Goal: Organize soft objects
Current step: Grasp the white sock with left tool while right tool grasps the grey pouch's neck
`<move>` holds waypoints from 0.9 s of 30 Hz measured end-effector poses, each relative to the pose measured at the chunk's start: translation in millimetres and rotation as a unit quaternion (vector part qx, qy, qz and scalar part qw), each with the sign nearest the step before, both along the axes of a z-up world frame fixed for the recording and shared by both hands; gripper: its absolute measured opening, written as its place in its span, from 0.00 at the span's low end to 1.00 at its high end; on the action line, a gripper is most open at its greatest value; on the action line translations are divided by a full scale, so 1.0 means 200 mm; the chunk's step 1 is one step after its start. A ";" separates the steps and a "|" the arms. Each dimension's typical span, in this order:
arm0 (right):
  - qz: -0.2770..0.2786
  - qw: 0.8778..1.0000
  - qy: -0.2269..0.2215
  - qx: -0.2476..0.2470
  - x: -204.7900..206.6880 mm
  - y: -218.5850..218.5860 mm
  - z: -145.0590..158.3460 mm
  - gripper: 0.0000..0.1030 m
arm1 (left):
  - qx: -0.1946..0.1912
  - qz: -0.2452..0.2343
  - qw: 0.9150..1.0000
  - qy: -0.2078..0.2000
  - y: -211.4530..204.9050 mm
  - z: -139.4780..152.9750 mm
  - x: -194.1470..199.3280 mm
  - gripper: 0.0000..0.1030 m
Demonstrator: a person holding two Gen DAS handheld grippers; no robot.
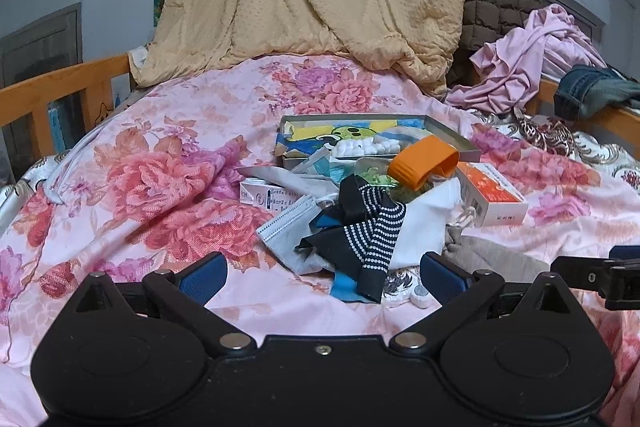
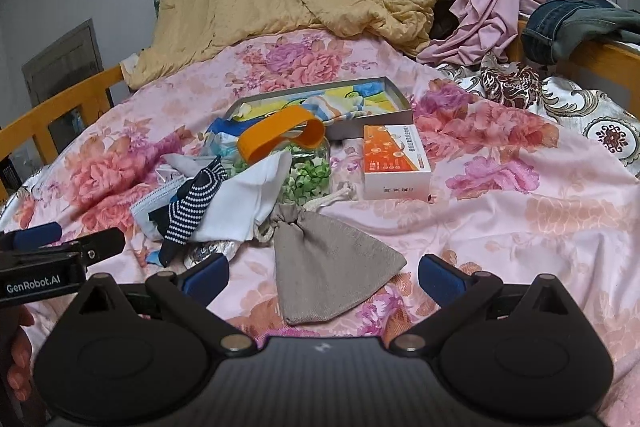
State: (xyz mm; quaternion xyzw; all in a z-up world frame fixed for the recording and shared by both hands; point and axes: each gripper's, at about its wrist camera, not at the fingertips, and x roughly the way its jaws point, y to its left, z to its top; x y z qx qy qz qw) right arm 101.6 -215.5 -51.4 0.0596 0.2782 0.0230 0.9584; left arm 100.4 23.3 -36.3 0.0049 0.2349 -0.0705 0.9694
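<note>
Left claw, "GenRobot.AI" label, spread.

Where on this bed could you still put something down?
Bare floral quilt lies right of the orange-and-white box and grey pouch, and left of the face mask toward the wooden rail. The middle is crowded: socks, jar, tin tray.

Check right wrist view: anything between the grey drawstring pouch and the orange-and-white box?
Nothing lies there in the right wrist view: only bare floral bedsheet separates the grey pouch from the orange-and-white box.
</note>
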 end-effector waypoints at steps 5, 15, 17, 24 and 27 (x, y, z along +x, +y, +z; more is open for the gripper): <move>0.006 1.000 0.015 0.000 0.03 0.00 -0.03 1.00 | 0.014 -0.004 1.000 -0.004 -0.01 -0.01 0.01 0.99; 0.003 0.999 0.047 0.020 0.09 -0.02 -0.06 1.00 | 0.043 -0.023 0.999 -0.018 0.00 0.01 0.06 0.99; 0.005 0.998 0.057 0.029 0.11 -0.04 -0.07 1.00 | 0.049 -0.033 0.998 -0.016 -0.01 0.02 0.08 0.99; 0.021 0.996 0.081 0.042 0.21 -0.06 -0.09 1.00 | 0.073 -0.084 0.994 -0.014 -0.09 0.03 0.20 0.99; 0.031 0.995 0.091 0.040 0.27 -0.08 -0.09 1.00 | 0.092 -0.107 0.990 -0.018 -0.14 0.02 0.24 0.99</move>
